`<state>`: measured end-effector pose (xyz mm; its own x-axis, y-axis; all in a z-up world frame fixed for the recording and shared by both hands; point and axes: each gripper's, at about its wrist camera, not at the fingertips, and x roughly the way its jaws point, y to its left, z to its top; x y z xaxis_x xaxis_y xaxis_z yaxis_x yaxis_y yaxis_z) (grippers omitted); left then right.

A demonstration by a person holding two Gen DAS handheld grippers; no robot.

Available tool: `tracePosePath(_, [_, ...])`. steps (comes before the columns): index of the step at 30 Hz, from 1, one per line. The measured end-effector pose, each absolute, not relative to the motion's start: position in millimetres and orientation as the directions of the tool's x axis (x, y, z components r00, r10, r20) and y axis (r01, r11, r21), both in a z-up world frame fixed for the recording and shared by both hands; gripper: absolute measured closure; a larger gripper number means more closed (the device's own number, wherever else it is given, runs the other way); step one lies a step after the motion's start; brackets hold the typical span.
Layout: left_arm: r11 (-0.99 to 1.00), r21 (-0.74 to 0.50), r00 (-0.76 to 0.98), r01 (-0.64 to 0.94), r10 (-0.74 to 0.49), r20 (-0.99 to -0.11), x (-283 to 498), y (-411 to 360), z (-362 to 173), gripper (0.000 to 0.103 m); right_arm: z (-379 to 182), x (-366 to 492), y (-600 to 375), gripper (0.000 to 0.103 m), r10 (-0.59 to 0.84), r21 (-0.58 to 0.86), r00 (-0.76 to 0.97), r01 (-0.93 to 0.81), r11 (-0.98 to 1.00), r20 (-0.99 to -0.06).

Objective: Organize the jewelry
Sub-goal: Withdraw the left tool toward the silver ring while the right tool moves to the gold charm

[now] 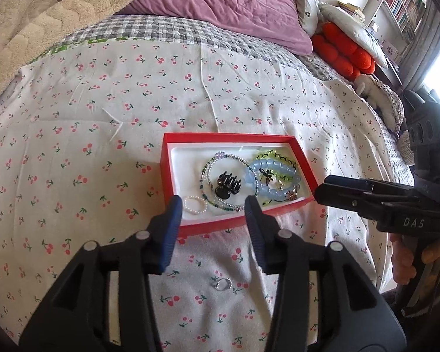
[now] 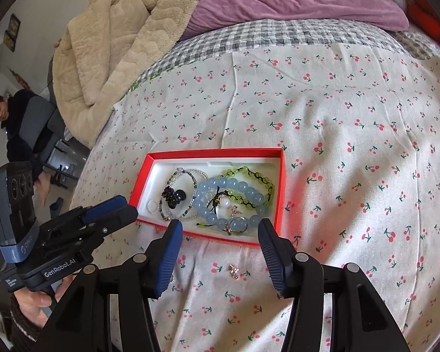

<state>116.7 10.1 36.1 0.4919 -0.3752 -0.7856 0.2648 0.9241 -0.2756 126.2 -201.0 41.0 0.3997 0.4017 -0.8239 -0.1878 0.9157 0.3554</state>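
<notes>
Cherry-print bedspread (image 1: 132, 102) with red box (image 1: 167, 176), silver ring (image 1: 222, 284), gold earring (image 2: 234, 271)

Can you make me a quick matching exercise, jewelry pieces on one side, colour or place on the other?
Things:
1. big round-bead bracelet
2. hair claw
3. silver ring
4. box

Matches:
A. black
B. red rim
C. pale blue
D. on the cherry sheet, outside the box

Pairs: 1-C, 2-A, 3-D, 4-B
</notes>
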Motion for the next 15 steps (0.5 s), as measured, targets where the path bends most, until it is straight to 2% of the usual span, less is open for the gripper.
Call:
tracePosePath(2, [0.925,-0.252,0.499,0.286,-0.368,-0.784,109.7,10.2,38.1,0.046,41.8,119.4,-198.7,0.048,0.389,0.334,0.403,-0.203,0.921,-0.828])
tracePosePath(3, [0.925,-0.237,0.502,0.296,-0.362,-0.785,106.4,10.3,38.4,0.04,42.1,116.3,-197.9,0.048,0.387,0.327,0.403,-0.211,0.921,-0.829])
tracePosePath(6, [0.932,-0.19,0.508,0.309,-0.33,-0.795,96.2,12.3,35.9,0.029,43.0,106.6,-196.5,0.042,0.378,0.307,0.41,-0.229,0.924,-0.83])
tracePosePath(9, [0.939,-0.16,0.502,0.305,-0.301,-0.811,86.2,17.2,30.0,0.024,40.0,98.6,-196.1,0.036,0.357,0.275,0.42,-0.246,0.93,-0.834])
tracePosePath(15, [0.949,-0.1,0.492,0.298,-0.243,-0.836,69.2,22.4,17.5,0.021,27.0,86.9,-193.2,0.035,0.302,0.201,0.43,-0.265,0.943,-0.851])
